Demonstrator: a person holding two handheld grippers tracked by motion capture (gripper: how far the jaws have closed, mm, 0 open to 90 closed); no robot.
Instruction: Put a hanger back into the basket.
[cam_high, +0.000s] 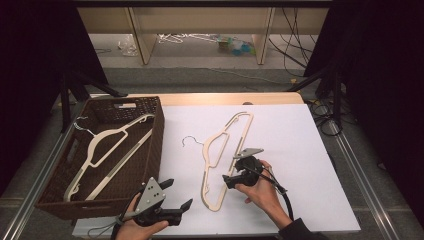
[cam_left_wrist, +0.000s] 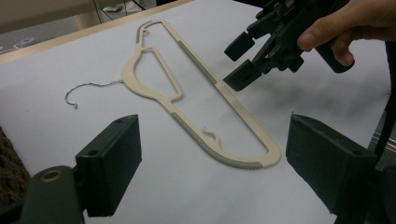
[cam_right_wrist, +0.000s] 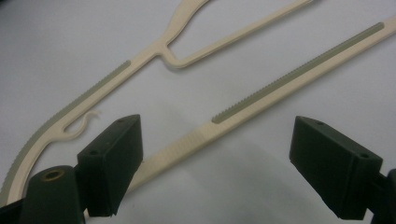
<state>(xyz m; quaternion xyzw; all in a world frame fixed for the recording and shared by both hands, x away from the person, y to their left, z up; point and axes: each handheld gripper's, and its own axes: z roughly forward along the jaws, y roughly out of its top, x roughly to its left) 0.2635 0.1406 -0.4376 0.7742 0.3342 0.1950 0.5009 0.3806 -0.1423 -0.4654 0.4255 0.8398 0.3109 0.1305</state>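
Two tongs, both spread wide, neither pinching anything. Right tongs (cam_high: 226, 180): poised low over the straight bottom bar of the hanger (cam_high: 223, 153), one jaw on each side of it, not touching as far as can be told. Left tongs (cam_high: 179, 194): held clear near the table's front edge, aimed at the same hanger. Hanger: cream plastic, thin, flat on the white table top (cam_high: 295, 150), thin wire hook (cam_high: 190, 140) pointing toward the basket (cam_high: 150, 165). Likely light, stiff with some flex, smooth; ribbed grey strips (cam_right_wrist: 299, 72) along bar and shoulders should resist slipping. Best hold: across the bottom bar on its ribbed stretch. Basket, brown woven, left of the table top, holds a second hanger (cam_high: 107, 150).
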